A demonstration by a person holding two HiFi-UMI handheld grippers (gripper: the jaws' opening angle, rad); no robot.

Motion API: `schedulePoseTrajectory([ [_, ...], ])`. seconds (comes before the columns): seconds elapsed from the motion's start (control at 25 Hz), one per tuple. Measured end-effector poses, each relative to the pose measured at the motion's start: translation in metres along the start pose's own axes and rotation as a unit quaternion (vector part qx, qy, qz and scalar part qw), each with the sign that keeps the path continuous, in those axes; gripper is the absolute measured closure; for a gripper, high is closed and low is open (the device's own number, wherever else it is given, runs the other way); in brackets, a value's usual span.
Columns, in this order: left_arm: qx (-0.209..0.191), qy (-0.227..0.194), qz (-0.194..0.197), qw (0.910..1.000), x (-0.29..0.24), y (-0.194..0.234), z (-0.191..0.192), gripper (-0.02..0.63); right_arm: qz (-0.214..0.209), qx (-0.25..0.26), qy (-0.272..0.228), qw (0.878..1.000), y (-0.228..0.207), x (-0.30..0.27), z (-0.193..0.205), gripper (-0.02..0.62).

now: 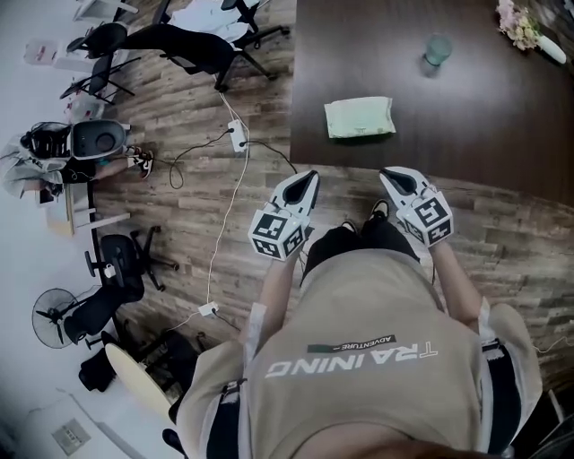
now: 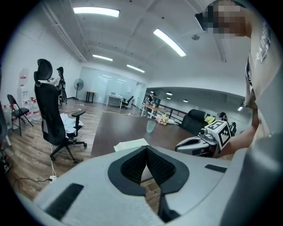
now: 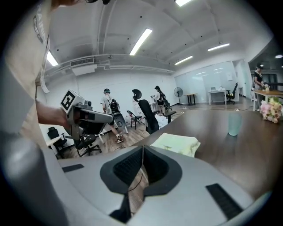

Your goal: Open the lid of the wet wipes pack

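Head view first: the wet wipes pack (image 1: 359, 117) is lying flat on the dark tabletop (image 1: 475, 134), close to the edge nearest the person. The left tongs (image 1: 309, 176) and right tongs (image 1: 387, 174) hang side by side just short of that edge, over the wood floor (image 1: 197, 179), both pointing toward the pack and touching nothing. The pack sits ahead of them, roughly between the two. Further back on the tabletop there's a pale cup (image 1: 437, 49) and some flowers (image 1: 518, 21) in the corner.

Left gripper view: the pads are pressed together at the tip with nothing in them. The pack peeks out right above the tip, with the cup behind it and a black office chair (image 2: 51, 114) off to the left.

Right gripper view: same deal, pads closed against each other and empty. The pack is just up and right of the tip, still apart from it.
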State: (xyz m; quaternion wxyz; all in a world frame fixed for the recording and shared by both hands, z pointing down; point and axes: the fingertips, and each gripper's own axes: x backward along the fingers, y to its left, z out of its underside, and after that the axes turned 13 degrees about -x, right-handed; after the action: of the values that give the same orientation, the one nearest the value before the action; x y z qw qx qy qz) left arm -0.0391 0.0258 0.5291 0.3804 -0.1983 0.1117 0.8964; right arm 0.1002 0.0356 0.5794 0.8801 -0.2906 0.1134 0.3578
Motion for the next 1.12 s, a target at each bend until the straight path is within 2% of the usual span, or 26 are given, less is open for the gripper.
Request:
schedulePoseTrajectory([
  [0.24, -0.004, -0.002, 0.042, 0.9991, -0.017, 0.019, 0.008, 0.597, 0.027, -0.012, 0.015, 0.999, 0.001, -0.013, 0.003, 0.578],
  [0.36, -0.021, -0.012, 0.071, 0.9972, -0.029, 0.032, 0.005, 0.597, 0.039, 0.001, 0.003, 0.999, 0.008, -0.020, -0.015, 0.578],
  [0.52, -0.079, -0.017, 0.111, 0.9905, -0.046, 0.043, -0.012, 0.597, 0.083, 0.020, -0.007, 0.996, 0.009, -0.031, -0.048, 0.578],
  [0.64, -0.080, -0.027, 0.134, 0.9874, -0.065, 0.053, -0.024, 0.597, 0.097, 0.042, -0.006, 0.994, 0.003, -0.046, -0.074, 0.578],
  [0.84, -0.097, -0.037, 0.174, 0.9792, -0.091, 0.065, -0.031, 0.597, 0.129, 0.078, 0.017, 0.988, -0.015, -0.070, -0.086, 0.578],
  [1.0, -0.099, -0.016, 0.204, 0.9739, -0.104, 0.075, -0.021, 0.597, 0.146, 0.100, 0.044, 0.983, -0.028, -0.089, -0.078, 0.578],
  [1.12, -0.100, 0.000, 0.226, 0.9689, -0.119, 0.072, -0.012, 0.597, 0.155, 0.112, 0.085, 0.978, -0.045, -0.096, -0.066, 0.578],
])
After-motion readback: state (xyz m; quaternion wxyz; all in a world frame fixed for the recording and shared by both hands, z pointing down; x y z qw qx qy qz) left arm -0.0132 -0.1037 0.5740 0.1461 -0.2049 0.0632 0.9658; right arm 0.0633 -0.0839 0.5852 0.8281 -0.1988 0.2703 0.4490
